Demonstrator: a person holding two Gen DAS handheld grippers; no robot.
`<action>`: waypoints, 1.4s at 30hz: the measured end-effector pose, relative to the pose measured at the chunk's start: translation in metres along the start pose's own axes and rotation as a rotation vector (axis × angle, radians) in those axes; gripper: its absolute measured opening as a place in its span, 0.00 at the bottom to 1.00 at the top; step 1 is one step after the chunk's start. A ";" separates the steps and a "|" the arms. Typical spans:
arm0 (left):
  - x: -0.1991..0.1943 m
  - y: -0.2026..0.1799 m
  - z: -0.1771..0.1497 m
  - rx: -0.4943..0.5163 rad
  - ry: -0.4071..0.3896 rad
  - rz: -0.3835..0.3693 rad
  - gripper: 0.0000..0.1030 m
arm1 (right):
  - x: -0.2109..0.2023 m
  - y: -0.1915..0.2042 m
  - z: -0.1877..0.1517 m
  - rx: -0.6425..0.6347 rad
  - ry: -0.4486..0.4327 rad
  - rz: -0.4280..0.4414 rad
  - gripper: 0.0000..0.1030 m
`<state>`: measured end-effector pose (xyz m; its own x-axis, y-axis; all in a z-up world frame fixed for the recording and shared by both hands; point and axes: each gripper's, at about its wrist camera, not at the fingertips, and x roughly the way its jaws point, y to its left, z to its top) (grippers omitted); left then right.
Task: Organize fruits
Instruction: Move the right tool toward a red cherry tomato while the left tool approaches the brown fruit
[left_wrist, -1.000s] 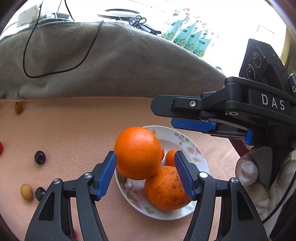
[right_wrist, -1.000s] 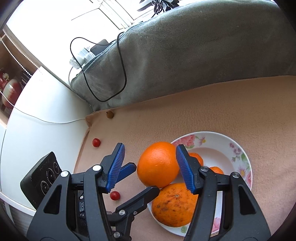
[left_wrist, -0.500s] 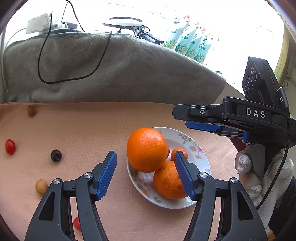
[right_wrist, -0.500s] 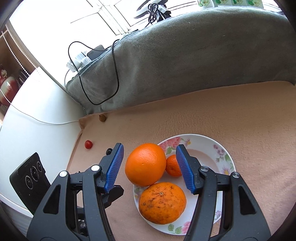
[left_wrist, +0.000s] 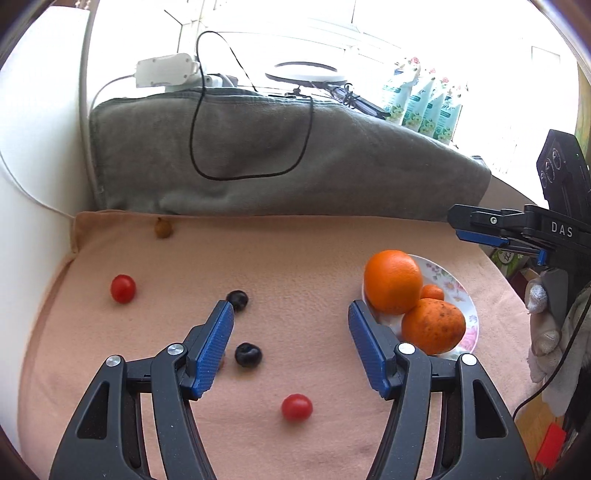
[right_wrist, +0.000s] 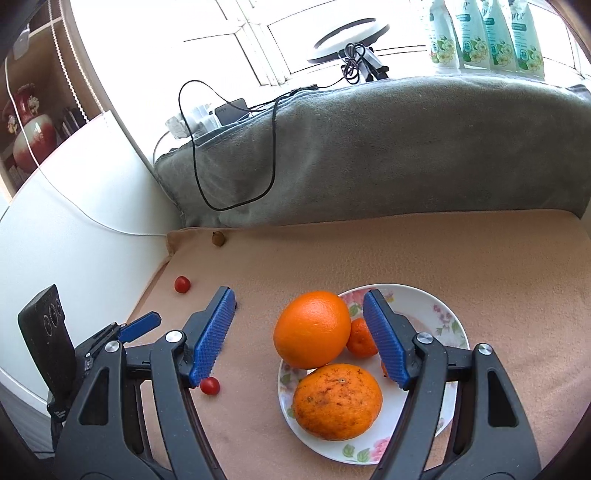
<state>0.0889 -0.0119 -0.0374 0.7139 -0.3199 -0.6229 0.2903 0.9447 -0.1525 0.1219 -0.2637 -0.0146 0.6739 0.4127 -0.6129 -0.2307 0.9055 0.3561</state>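
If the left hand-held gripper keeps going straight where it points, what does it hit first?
Probably just the peach cloth: the open left hand-held gripper has no fruit between its fingers. The dark berry sits just off its line, though depth is unclear.

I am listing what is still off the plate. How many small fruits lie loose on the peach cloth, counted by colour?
Red fruits: 2
Dark fruits: 2
Brown fruit: 1
Total: 5 in plain view; a finger of the left gripper may hide one more.
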 end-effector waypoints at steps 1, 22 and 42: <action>-0.003 0.007 -0.001 -0.007 -0.005 0.016 0.63 | 0.000 0.007 -0.001 -0.019 0.002 0.009 0.73; -0.010 0.087 -0.028 -0.137 0.014 0.052 0.50 | 0.026 0.099 -0.057 -0.270 0.110 0.107 0.73; 0.041 0.066 -0.037 -0.052 0.147 -0.007 0.31 | 0.085 0.113 -0.090 -0.320 0.287 0.100 0.48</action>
<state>0.1138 0.0398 -0.1014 0.6099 -0.3162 -0.7267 0.2585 0.9462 -0.1947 0.0900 -0.1181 -0.0897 0.4252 0.4699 -0.7736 -0.5216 0.8257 0.2148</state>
